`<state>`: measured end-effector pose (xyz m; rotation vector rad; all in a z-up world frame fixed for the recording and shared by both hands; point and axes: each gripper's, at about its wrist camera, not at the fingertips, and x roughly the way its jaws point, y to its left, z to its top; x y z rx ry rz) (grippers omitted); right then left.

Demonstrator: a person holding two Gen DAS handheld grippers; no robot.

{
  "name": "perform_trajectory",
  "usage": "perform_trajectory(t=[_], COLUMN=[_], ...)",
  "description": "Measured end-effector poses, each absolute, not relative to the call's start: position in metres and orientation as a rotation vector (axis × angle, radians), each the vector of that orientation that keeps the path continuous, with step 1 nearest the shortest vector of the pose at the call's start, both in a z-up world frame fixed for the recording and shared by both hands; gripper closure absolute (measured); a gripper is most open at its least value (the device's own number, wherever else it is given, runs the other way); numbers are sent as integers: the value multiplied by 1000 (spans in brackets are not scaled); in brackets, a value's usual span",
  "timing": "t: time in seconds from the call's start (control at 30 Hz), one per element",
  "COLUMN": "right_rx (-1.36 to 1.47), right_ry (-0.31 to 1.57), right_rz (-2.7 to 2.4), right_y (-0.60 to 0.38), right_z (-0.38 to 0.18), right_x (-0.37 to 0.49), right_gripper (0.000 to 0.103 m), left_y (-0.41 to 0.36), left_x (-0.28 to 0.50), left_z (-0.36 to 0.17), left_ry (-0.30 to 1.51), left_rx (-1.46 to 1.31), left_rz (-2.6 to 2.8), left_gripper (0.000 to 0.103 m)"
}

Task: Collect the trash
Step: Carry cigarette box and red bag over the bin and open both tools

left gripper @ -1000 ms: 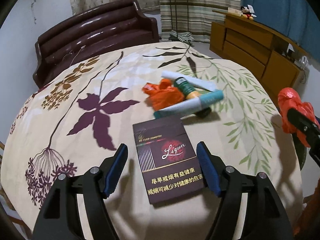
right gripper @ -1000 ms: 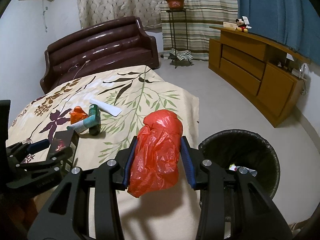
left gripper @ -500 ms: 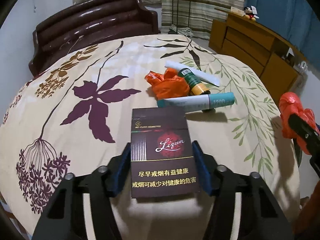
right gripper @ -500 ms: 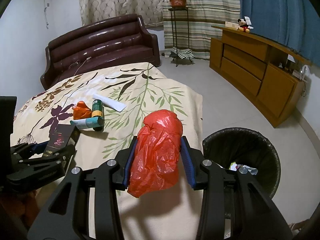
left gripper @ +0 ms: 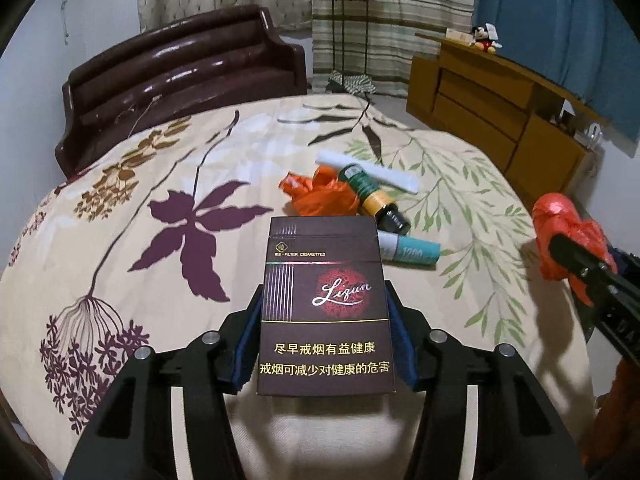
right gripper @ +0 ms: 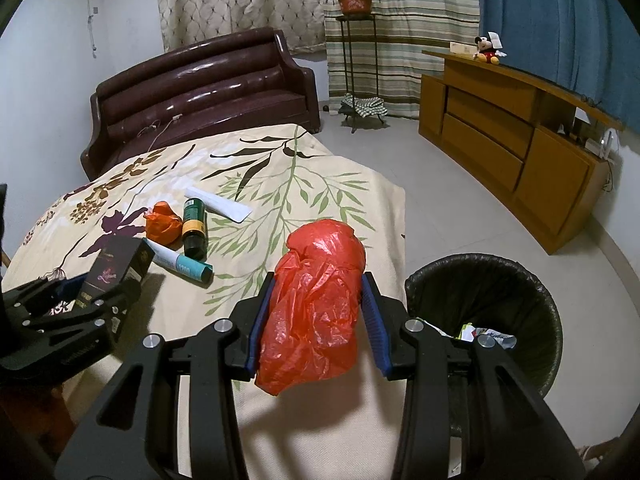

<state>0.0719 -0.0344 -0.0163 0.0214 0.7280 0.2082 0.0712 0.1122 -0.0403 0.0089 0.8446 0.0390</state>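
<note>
My left gripper (left gripper: 325, 300) is shut on a dark cigarette pack (left gripper: 325, 304) and holds it lifted off the floral cloth; the pack also shows in the right wrist view (right gripper: 116, 268). My right gripper (right gripper: 318, 292) is shut on a crumpled red plastic bag (right gripper: 316, 304), near the table's right edge, left of a black bin (right gripper: 484, 304) with trash inside. On the cloth lie an orange bag (left gripper: 320, 196), a green bottle (left gripper: 372, 196), a teal tube (left gripper: 412, 252) and a white tube (left gripper: 368, 170).
The table's floral cloth (left gripper: 160, 240) covers it. A brown sofa (left gripper: 180, 80) stands behind. A wooden cabinet (right gripper: 512, 140) runs along the right wall. A plant stand (right gripper: 356, 60) is at the back. Bare floor lies between table and cabinet.
My left gripper closed on the cigarette pack and lifted it off the cloth. My right gripper kept hold of the red bag and shifted slightly.
</note>
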Motion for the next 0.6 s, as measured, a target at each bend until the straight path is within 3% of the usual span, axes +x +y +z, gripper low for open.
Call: perform_trajectory(t=[0.6], right_rx=[25], right_ry=[672], right_rz=[136], right_y=[-62], right_z=[-1], right_x=[59], right_gripper=[63], left_y=[71], left_x=[78], left_z=[-10], left_ry=[730], left_rx=[21], left_rz=[-39], left_gripper=[49])
